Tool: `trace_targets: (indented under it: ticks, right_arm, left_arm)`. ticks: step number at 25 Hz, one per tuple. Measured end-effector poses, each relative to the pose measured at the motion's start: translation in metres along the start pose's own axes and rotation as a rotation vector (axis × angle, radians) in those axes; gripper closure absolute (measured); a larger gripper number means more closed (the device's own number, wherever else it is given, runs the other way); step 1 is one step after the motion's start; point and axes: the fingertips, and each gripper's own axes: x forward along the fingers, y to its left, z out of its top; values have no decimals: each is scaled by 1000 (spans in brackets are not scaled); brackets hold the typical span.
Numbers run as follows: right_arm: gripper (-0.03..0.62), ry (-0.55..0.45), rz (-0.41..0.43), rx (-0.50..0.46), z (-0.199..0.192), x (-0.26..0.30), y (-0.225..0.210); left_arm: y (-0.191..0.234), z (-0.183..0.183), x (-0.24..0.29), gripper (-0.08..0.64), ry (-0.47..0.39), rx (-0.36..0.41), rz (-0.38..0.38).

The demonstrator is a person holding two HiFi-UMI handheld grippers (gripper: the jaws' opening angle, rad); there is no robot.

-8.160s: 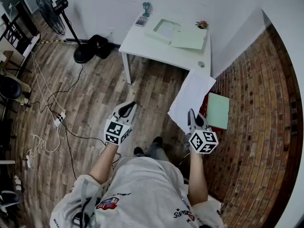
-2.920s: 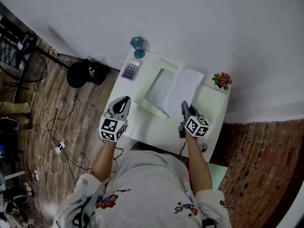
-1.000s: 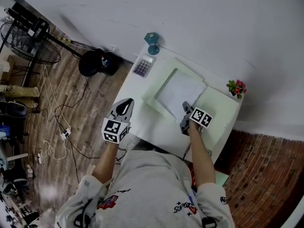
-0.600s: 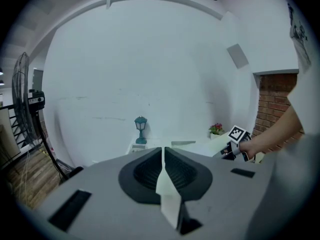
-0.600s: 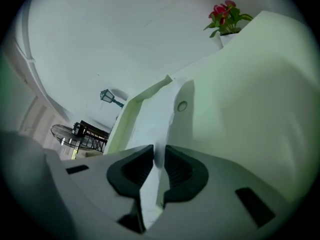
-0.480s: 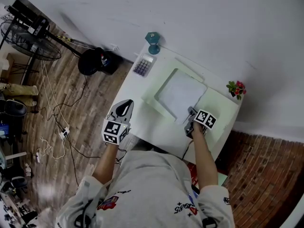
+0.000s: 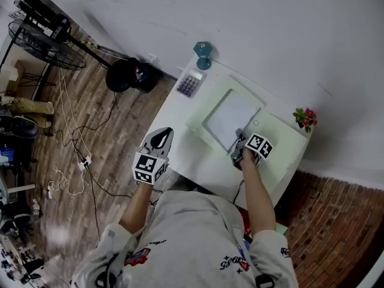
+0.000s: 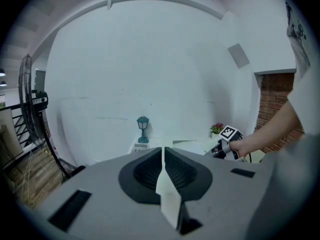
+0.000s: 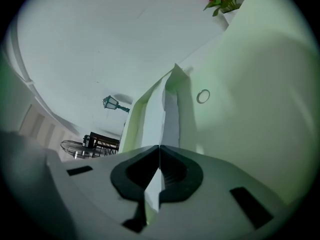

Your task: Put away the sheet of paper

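**Inspector:** Where is the sheet of paper (image 7: 233, 114)?

**Assessor:** It lies flat inside the pale green tray (image 7: 198, 123) on the white table (image 7: 204, 164). The tray's lid (image 7: 279, 146) is folded open toward 3 o'clock.

**Inspector:** State of the 2 tools?

**Assessor:** The right gripper (image 7: 241, 140) sits at the tray's 5 o'clock corner with its jaws closed together. Its own view shows the tray's edge running straight off the tips. Whether a thin edge is nipped between them is not clear, so I record no grip. The left gripper (image 7: 161, 138) hangs off the table at 9 o'clock, jaws closed on nothing.

**Inspector:** How will the sheet handle?

**Assessor:** In my judgement it is very light, limp and easily creased. It would slide on the smooth tray floor and lift in any draught. Take it by 1 free edge or corner with a narrow pinch, never mid-sheet.

**Inspector:** Progress?

**Assessor:** The sheet appears stowed, but the lid is not yet closed.
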Motion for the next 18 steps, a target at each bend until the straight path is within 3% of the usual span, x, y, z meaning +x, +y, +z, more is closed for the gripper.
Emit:
trace_targets:
  ticks: [7,13,18]
  right_arm:
    - [592,29,12,-26,-7,16,2]
    - [481,39,-66,-113,-9,6,-4]
    - [462,-4,-100,-175,1,-23,-6]
  left_arm:
    - [2,-1,-4,528,2,-1,11]
    - [0,-2,-4,528,1,4,-3]
    - [-12,5,9,528,-13,17,-49]
